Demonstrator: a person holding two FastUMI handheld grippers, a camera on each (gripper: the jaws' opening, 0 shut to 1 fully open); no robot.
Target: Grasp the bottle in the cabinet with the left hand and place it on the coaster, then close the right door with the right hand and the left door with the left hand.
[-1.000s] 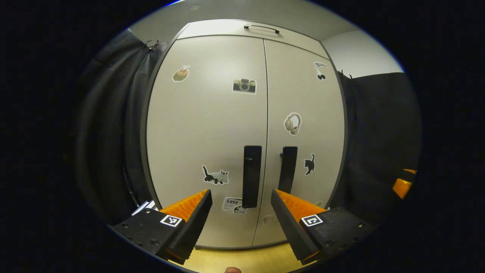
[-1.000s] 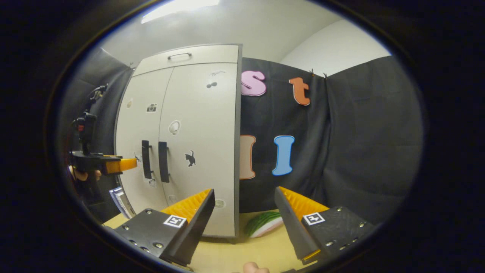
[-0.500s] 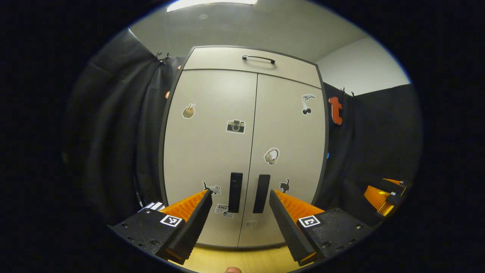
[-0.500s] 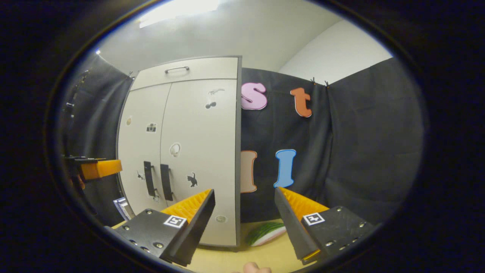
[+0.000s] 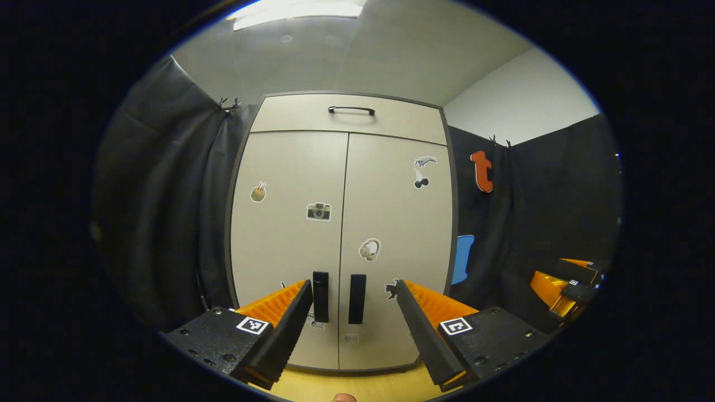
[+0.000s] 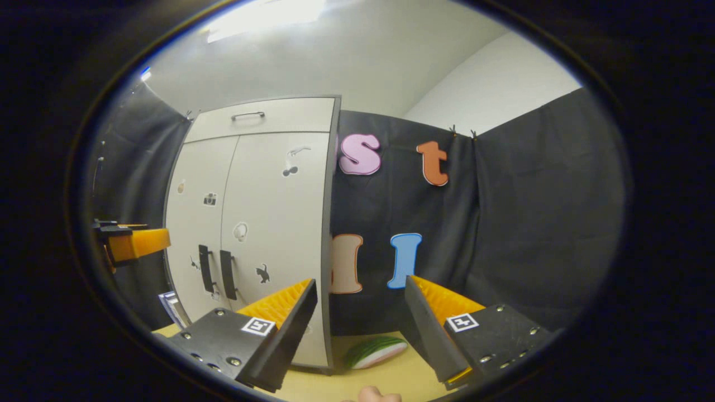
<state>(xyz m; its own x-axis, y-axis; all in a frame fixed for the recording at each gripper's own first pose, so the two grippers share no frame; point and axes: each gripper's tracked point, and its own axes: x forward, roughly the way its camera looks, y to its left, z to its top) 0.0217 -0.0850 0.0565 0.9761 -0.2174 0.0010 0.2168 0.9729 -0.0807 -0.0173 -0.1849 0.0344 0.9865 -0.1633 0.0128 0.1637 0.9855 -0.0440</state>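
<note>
Both tools have drawn back from the cabinet (image 5: pixel 341 234), which sits smaller than a second ago.

Left gripper view: left tool (image 5: pixel 353 304) released, empty; left door (image 5: pixel 287 240) and right door (image 5: pixel 396 240) shut, handles side by side. Bottle and coaster unseen here.

Right gripper view: right tool (image 6: pixel 360 304) released, empty, above the bench (image 6: pixel 357 379); a green-striped object (image 6: pixel 374 352) lies beside the cabinet. Door-closing appears finished.

The cabinet (image 5: pixel 341 234) is standing upright straight ahead of the left gripper (image 5: pixel 353 318), pale grey with a dark edge. Its left door (image 5: pixel 287 245) and right door (image 5: pixel 396 245) are both sitting shut, meeting at a thin seam, each carrying small stickers and a dark vertical handle just beyond the fingertips. In the right gripper view it is standing ahead and to the left of the right gripper (image 6: pixel 360 318).
</note>
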